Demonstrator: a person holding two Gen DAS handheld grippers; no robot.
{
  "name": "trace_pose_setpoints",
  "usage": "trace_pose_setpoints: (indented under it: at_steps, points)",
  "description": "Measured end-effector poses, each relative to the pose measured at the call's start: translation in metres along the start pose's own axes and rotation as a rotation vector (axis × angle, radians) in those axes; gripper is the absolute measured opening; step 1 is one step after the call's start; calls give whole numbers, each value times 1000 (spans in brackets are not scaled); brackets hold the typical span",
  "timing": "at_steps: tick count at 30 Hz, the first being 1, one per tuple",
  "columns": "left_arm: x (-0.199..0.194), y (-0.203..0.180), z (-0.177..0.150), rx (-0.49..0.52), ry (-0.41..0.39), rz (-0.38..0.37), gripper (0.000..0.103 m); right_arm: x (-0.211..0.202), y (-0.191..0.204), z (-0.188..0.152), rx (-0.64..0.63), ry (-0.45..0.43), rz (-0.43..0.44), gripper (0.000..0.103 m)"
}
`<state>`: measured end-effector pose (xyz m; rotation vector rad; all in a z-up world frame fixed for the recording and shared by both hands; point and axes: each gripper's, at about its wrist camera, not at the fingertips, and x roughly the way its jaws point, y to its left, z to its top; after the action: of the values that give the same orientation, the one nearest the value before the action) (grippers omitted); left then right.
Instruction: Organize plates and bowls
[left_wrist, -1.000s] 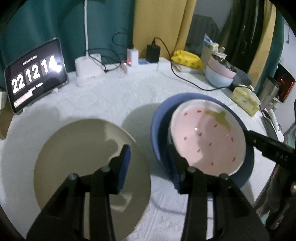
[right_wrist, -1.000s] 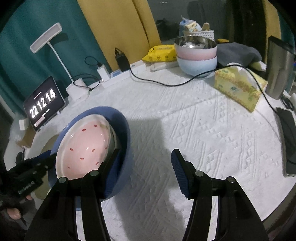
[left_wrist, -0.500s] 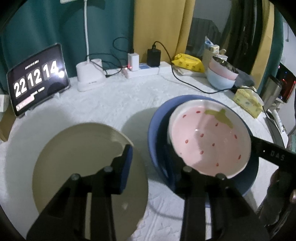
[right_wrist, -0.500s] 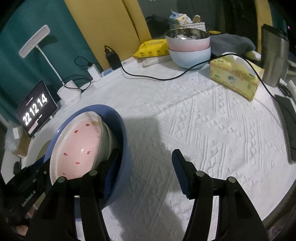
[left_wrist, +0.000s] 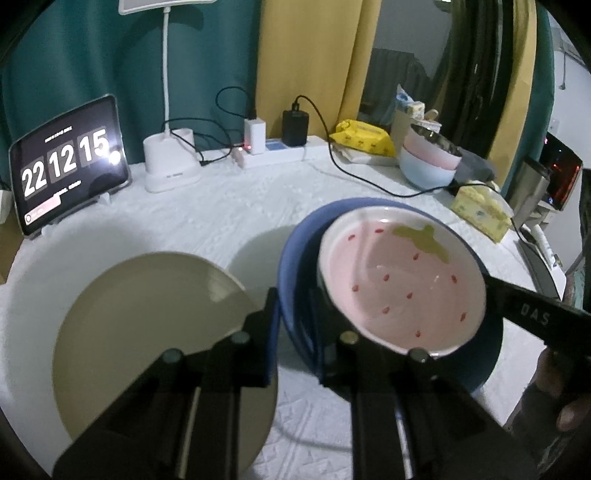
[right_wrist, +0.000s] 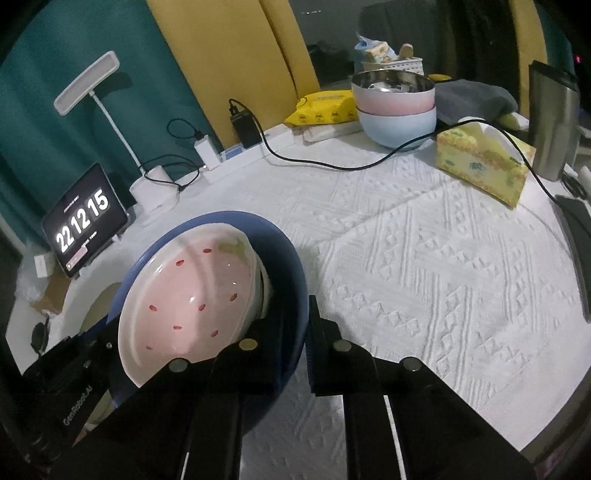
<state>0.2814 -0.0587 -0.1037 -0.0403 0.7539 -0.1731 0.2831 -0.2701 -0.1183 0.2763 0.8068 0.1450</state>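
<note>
A blue bowl (left_wrist: 295, 258) holds a pink strawberry-patterned bowl (left_wrist: 399, 288), which leans inside it. My left gripper (left_wrist: 293, 306) is closing tight on the blue bowl's left rim, one pad outside and one inside. My right gripper (right_wrist: 301, 317) is closing on the opposite rim of the blue bowl (right_wrist: 280, 251), pads pressing the wall, beside the pink bowl (right_wrist: 192, 295). Its black finger (left_wrist: 524, 314) crosses the right of the left wrist view. A beige plate (left_wrist: 147, 325) lies flat on the cloth left of the bowls. I cannot tell whether the blue bowl touches the cloth.
Stacked pink and pale-blue bowls (right_wrist: 395, 107) stand at the back right, with a yellow tissue box (right_wrist: 484, 162) and a steel tumbler (right_wrist: 554, 122) nearby. A clock tablet (left_wrist: 66, 166), lamp base (left_wrist: 170, 166), power strip and black cable (right_wrist: 332, 166) line the back. White cloth (right_wrist: 424, 277) covers the table.
Both grippers have shut on the blue bowl's rim: the left narrowed its gap around the left edge, the right closed from wide open. The hands barely moved.
</note>
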Motion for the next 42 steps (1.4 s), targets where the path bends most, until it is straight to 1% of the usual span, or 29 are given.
trace_pose_setpoints:
  at_steps: [8, 22, 26, 35, 42]
  points:
    - [-1, 0, -1, 6, 7, 3, 14, -2, 1, 0, 5, -8, -3, 10]
    - [-4, -6, -1, 13, 9, -22, 13, -17, -1, 2, 6, -35, -28, 10]
    - [-4, -8, -1, 13, 11, -26, 13, -17, -4, 2, 17, -26, -29, 9]
    - [-13, -8, 5, 17, -17, -32, 13, -24, -3, 6, 35, -36, -20, 9]
    - [-26, -5, 16, 13, -39, -36, 13, -35, 3, 15, 33, -56, -14, 9]
